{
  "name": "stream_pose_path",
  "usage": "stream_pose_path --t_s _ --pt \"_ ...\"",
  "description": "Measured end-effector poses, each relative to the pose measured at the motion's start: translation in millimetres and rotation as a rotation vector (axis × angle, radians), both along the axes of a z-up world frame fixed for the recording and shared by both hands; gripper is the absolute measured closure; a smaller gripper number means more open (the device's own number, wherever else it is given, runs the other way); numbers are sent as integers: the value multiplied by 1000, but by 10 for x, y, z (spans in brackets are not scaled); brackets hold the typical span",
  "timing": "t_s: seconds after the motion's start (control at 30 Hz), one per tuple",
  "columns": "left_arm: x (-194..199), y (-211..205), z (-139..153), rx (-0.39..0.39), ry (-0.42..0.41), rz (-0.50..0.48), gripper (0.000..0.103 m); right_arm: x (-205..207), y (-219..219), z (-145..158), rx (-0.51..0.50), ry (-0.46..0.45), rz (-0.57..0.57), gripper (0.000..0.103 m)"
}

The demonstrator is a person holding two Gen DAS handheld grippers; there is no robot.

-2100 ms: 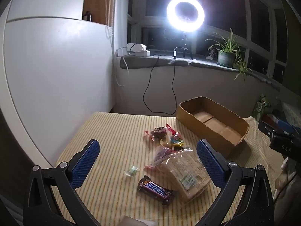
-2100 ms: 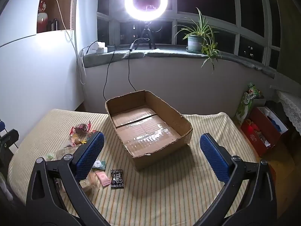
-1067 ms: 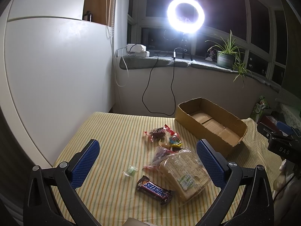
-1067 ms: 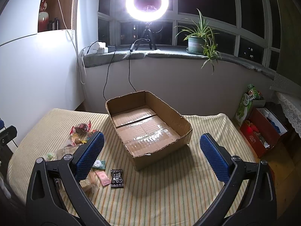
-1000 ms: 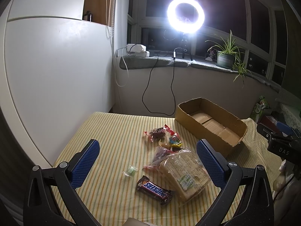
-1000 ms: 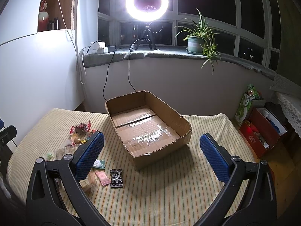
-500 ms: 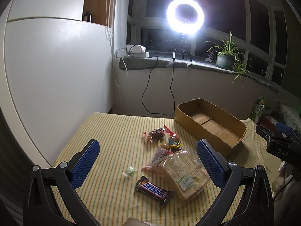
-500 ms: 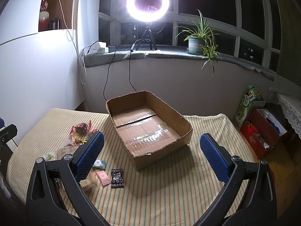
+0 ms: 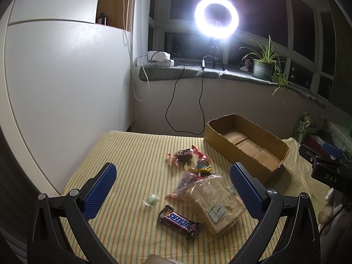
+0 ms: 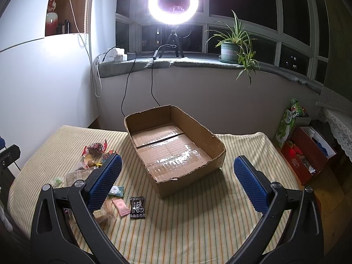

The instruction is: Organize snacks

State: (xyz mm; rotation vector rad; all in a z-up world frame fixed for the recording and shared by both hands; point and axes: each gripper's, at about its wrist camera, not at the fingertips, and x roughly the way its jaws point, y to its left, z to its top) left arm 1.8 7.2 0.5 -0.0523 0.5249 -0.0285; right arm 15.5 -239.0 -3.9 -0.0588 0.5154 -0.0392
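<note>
Snacks (image 9: 193, 189) lie scattered on striped worktop (image 9: 132, 154) beside empty box (image 10: 176, 151); light, crinkly, slippery wrappers, bread bag probably squashy, so pinch mid-body. Both hand-held grippers, left (image 9: 172, 191) and right (image 10: 178, 183), gape empty.

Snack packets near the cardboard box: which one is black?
The small flat black packet with white print, lying beside the pink packet; the green-white packet is paler.
</note>
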Motion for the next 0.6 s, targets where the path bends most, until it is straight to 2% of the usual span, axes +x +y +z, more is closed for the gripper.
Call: stream_pose_path --t_s 0.6 --pt "34 -41 -72 -9 34 -15 1 71 -19 -146 6 38 5 0"
